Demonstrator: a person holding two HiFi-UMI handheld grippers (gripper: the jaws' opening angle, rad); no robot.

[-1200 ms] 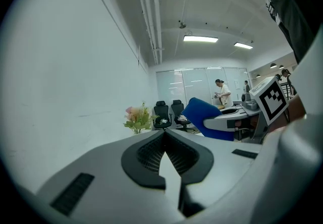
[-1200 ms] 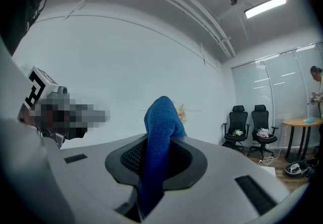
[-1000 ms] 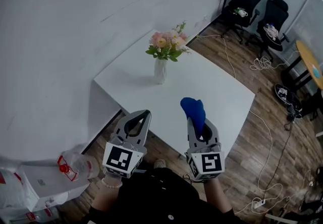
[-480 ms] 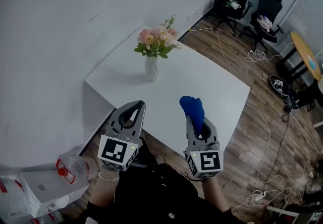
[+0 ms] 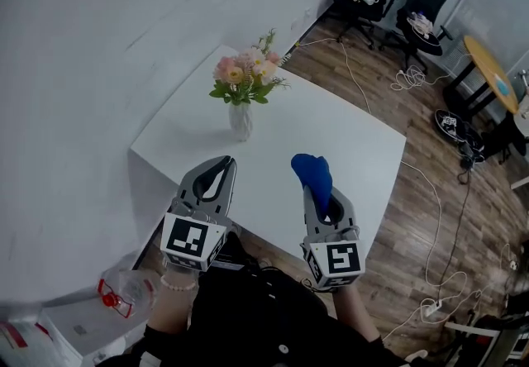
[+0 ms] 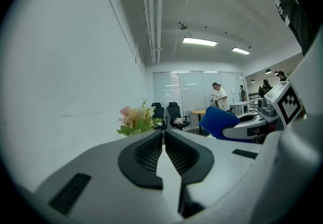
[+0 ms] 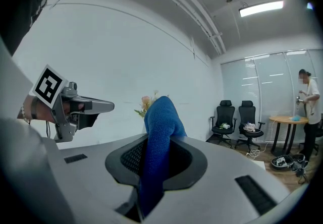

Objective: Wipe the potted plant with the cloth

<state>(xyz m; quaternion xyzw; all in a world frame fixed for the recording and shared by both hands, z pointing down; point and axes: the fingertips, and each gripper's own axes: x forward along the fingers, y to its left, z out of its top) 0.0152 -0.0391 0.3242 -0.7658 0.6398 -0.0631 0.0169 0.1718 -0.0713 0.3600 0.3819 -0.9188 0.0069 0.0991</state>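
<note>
Blue cloth [image 5: 314,173] is clamped between the right gripper [image 5: 321,200] fingers and sticks up past their tips. Jaws of the left gripper [image 5: 221,165] are closed on nothing. White vase [image 5: 240,121] holding flowers [image 5: 245,78] stands on the table [image 5: 347,150], ahead of both fingertips and well apart from them.

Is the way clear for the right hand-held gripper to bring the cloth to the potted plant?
Probably yes: only bare table lies between the cloth in the right hand-held gripper and the potted plant. The left hand-held gripper sits beside, not across.
</note>
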